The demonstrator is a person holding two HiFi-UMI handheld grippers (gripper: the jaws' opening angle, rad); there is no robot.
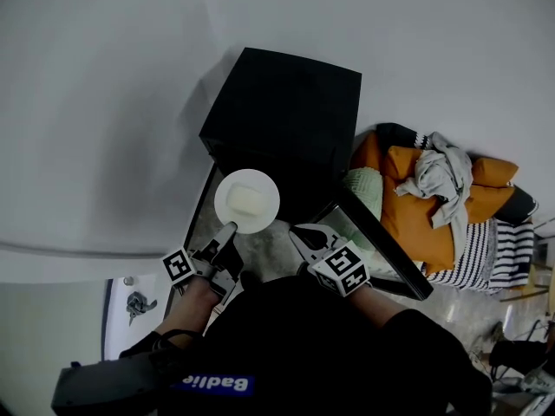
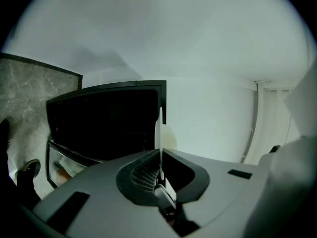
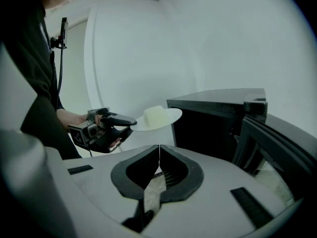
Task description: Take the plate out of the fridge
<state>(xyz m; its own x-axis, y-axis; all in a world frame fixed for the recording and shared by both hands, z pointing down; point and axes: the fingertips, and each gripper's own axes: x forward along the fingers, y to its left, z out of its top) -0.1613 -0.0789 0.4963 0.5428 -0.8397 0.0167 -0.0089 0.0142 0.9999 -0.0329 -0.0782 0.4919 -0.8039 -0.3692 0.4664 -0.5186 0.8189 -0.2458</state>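
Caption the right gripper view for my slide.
Left tool holds the white plate, pale block on it, outside the open black fridge.

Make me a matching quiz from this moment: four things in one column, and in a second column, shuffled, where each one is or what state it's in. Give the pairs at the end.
Column one
1. plate
2. fridge
3. right claw
4. pale block

Column two
A. shut, with nothing between its jaws
B. black, with its door open
C. lying on the plate
D. gripped at its rim by the left claw

Pairs: 1-D, 2-B, 3-A, 4-C
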